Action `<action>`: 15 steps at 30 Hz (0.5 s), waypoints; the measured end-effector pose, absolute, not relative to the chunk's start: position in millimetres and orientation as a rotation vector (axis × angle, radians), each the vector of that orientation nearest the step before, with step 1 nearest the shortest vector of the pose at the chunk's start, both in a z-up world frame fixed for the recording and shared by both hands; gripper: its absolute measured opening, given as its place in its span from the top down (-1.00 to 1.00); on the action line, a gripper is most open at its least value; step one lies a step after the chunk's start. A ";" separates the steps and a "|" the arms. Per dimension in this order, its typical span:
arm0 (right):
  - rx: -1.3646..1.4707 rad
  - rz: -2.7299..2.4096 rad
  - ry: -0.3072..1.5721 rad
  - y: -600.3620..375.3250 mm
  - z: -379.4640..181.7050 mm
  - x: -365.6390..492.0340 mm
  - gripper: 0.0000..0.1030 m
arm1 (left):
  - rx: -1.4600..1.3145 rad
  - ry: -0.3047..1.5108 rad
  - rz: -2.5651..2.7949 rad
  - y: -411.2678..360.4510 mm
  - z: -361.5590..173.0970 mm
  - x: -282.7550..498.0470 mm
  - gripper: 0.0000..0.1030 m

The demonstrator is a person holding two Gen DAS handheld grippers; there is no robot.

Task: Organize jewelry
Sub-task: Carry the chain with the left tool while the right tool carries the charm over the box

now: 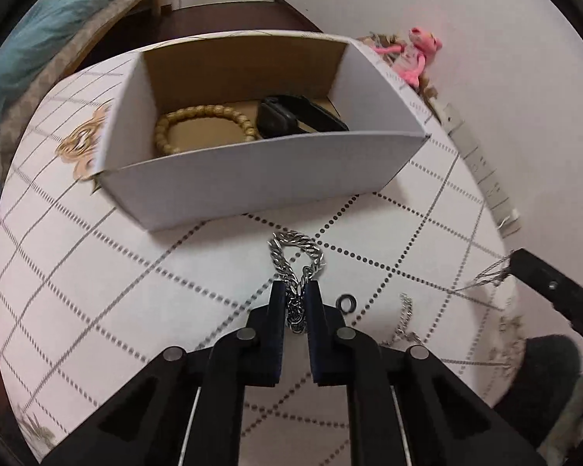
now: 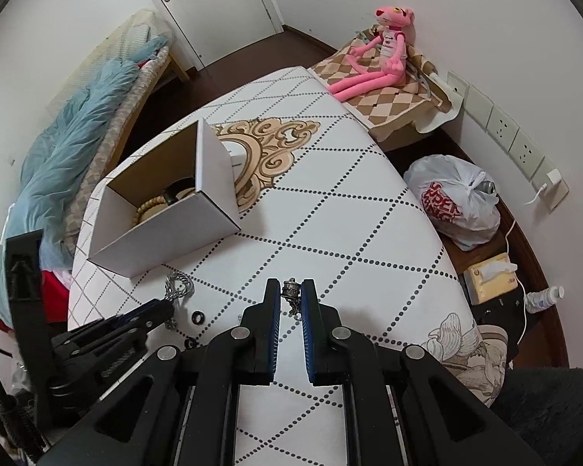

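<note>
A white cardboard box (image 1: 260, 178) stands on the patterned table and holds a wooden bead bracelet (image 1: 198, 124) and a black watch (image 1: 291, 114); the box also shows in the right wrist view (image 2: 167, 229). My left gripper (image 1: 295, 291) is shut on a thick silver chain bracelet (image 1: 295, 256), just in front of the box. My right gripper (image 2: 290, 287) is shut on a thin necklace with a small metal pendant (image 2: 290, 289). Its thin chain (image 1: 482, 277) trails from the right gripper in the left wrist view.
A black ring (image 1: 346, 303) and another thin silver chain (image 1: 404, 318) lie on the table (image 2: 349, 202). A pink plush toy (image 2: 377, 58) sits on a checked cloth at the far right. A plastic bag (image 2: 454, 198) and tissue box (image 2: 489, 275) lie beyond the table's right edge.
</note>
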State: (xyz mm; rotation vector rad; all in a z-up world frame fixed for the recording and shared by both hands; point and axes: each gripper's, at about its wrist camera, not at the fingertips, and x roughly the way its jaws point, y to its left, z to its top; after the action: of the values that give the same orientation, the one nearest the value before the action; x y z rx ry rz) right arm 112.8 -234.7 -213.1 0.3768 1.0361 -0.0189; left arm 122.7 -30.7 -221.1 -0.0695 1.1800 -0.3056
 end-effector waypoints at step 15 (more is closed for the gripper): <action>0.411 0.158 0.964 -212.2 -146.3 137.4 0.79 | -0.232 1.047 -0.366 17.8 -124.2 109.6 0.87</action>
State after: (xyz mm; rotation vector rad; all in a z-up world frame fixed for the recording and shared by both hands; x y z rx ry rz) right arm 137.4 -212.2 -146.3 0.4114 0.9636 0.1577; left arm 109.6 17.8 -124.2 -0.2319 1.0472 -0.3661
